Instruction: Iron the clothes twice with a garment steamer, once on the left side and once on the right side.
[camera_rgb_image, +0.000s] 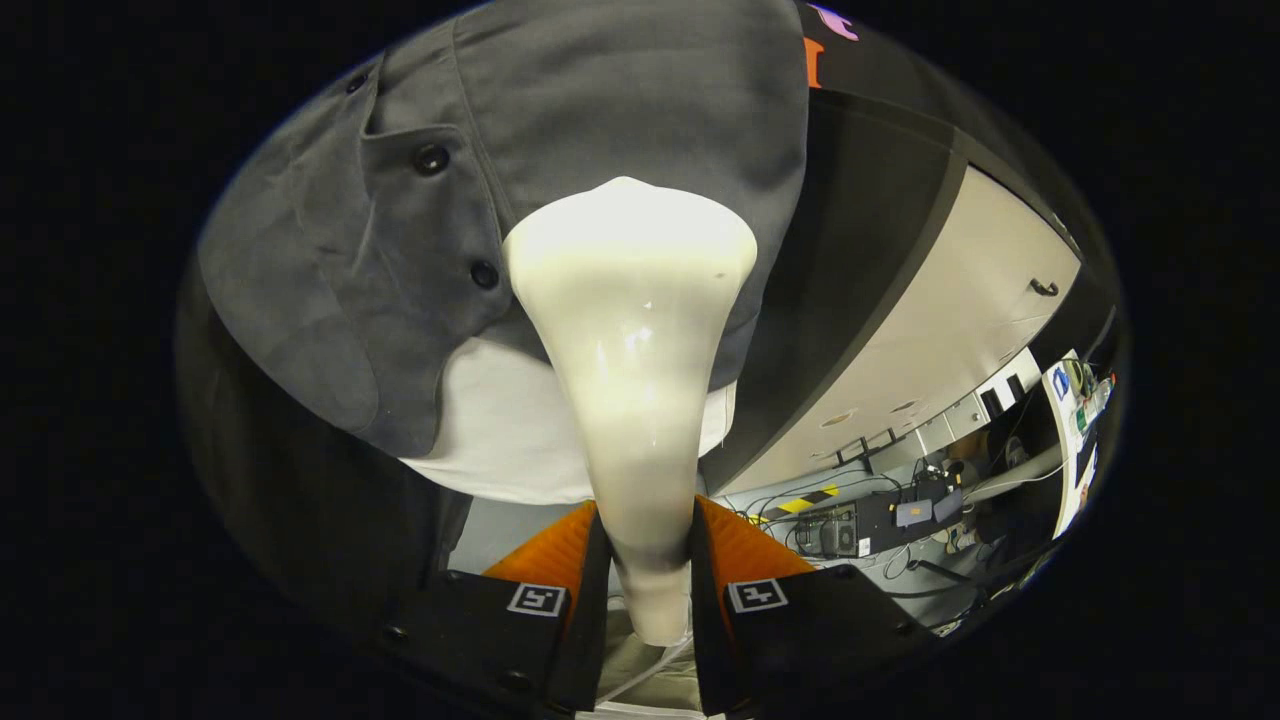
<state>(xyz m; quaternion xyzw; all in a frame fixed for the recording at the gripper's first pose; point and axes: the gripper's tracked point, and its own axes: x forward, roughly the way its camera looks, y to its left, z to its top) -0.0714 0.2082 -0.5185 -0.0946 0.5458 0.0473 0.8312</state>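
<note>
A cream-white garment steamer (632, 340) stands between my fingers, its handle narrow at the bottom and its head flaring wide at the top. My gripper (648, 565) is shut on the steamer's handle. The steamer's head rests against or very close to a grey button-front shirt (560, 130) hanging just beyond it, on the side right of the row of dark buttons (484, 274). A white garment (505, 430) shows under the grey shirt's hem. The steamer hides the strip of shirt behind it.
To the right of the shirt runs the dark booth wall (850, 260), then a beige panel (960, 330). Lower right lies a cluttered floor with cables and boxes (880, 520) and a yellow-black striped tape (805, 500).
</note>
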